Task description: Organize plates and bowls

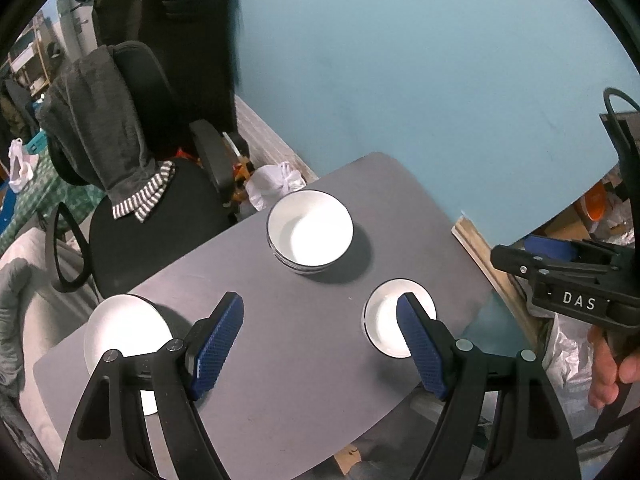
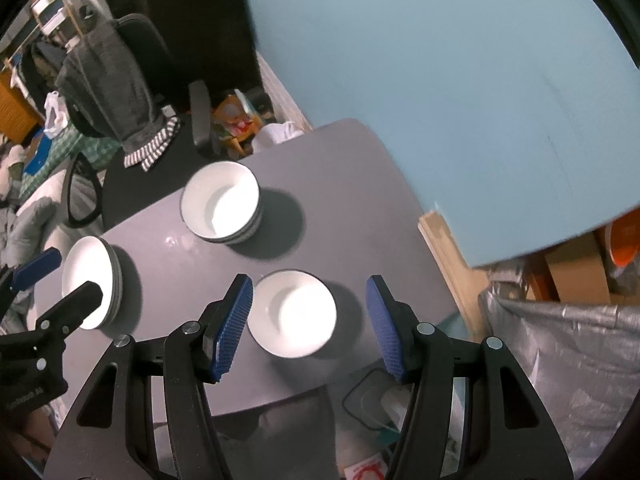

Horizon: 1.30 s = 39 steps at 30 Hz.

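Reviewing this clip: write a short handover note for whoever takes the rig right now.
Left gripper: open, empty, above the grey table.
Right gripper: open, empty, its fingers over the single small bowl, not touching it.
Large bowl stack sits at the far side; another stack sits at the table's left edge.
Done: two stacks formed.
Left: the single small bowl is unstacked, probably next.

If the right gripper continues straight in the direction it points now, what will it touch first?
Most likely the small white bowl on the grey table. The right gripper is open above it, and the bowl lies between its fingers in the right wrist view. The height above the bowl is unclear.
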Tool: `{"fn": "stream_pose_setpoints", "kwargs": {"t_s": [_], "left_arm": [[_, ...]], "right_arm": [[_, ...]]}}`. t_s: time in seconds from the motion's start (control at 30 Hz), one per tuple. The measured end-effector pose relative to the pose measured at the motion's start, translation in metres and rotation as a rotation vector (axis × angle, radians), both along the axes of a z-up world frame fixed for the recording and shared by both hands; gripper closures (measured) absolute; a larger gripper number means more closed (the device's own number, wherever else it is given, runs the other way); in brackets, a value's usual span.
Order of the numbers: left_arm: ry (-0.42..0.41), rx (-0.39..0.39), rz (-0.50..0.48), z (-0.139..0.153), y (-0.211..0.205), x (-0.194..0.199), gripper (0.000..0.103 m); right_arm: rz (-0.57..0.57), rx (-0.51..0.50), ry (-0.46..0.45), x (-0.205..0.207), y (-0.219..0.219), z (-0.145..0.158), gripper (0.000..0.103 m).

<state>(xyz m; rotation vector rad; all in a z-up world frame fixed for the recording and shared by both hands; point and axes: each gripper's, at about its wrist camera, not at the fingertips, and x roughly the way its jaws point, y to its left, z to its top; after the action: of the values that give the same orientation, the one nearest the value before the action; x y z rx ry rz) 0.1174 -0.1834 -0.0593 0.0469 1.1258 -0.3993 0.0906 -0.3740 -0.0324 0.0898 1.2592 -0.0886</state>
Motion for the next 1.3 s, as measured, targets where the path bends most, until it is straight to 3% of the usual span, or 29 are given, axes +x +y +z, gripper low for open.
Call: {"fn": "stream_pose_setpoints", "kwargs": {"t_s": [0.47, 0.9, 1.3], "left_arm": [[0.055, 0.033, -0.094, -0.034, -0.025, -0.005, 0.023], [0.161, 0.077, -0.113, -0.100, -0.047, 0.006, 0.023], [0.225, 0.117, -0.145, -0.156, -0.077, 0.008, 0.023]], "right_arm": [[-0.052, 0.038, 0.041, -0.033, -0.023, -0.026, 0.046], [-0.086, 0.066, 0.106, -0.032, -0.044, -0.091, 0.046], [-0.025, 0.078, 0.181, -0.022, -0.045, -0.155, 0.046]]}}
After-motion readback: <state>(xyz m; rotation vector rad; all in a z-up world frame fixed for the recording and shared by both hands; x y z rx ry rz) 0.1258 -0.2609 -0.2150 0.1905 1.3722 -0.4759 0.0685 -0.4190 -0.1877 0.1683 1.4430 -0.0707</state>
